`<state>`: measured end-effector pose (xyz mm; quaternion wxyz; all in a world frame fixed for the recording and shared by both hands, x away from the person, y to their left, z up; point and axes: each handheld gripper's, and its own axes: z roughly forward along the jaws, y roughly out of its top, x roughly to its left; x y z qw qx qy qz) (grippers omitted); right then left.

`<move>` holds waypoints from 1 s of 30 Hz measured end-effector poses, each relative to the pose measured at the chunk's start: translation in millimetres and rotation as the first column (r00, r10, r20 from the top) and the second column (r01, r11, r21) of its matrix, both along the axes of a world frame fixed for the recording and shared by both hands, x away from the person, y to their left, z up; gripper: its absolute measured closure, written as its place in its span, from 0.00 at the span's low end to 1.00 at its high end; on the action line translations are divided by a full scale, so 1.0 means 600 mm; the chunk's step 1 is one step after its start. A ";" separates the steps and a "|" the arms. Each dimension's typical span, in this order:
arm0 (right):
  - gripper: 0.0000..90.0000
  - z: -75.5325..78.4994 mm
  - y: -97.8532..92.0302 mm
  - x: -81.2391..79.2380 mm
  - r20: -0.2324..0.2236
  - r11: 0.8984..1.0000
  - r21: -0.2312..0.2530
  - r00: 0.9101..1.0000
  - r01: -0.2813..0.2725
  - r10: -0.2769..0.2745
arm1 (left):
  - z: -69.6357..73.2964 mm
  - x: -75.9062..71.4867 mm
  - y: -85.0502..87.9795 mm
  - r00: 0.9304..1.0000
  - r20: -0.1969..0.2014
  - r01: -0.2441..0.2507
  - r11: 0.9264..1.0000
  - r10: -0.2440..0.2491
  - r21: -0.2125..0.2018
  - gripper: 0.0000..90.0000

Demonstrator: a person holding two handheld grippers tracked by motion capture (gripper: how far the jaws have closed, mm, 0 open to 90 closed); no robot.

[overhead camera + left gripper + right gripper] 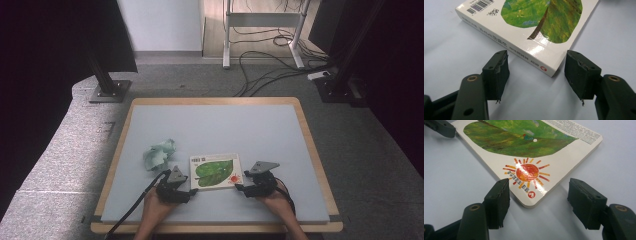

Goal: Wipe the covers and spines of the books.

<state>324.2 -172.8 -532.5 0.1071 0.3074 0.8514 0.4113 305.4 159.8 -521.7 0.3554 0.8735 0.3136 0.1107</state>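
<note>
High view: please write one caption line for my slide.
Two open grippers, left and right, flank a book lying beside a crumpled cloth.

Book point(529, 27) cut off at top edge

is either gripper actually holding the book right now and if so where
Neither. The left gripper and right gripper each stand open around a near corner of the book, pads not pressing on it.

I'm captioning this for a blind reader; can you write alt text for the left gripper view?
A closed picture book with a big green leaf on its white cover lies flat on a pale table, one spine corner pointing toward the camera. The left gripper frames that corner with its black fingers open, not touching it.
</note>
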 end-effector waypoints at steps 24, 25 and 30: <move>0.29 0.000 0.000 0.029 -0.003 0.999 -0.005 0.999 0.044 -0.044 | 0.043 0.022 0.052 0.997 0.049 -0.060 0.998 0.061 -0.015 0.31; 0.29 0.001 -0.003 0.027 -0.001 0.999 -0.016 0.999 0.044 -0.044 | 0.045 0.022 0.055 0.997 0.049 -0.061 0.998 0.062 -0.015 0.31; 0.26 0.007 -0.017 0.020 0.015 0.996 -0.061 0.998 0.067 -0.066 | 0.051 0.021 0.068 0.994 0.059 -0.087 0.996 0.087 -0.005 0.30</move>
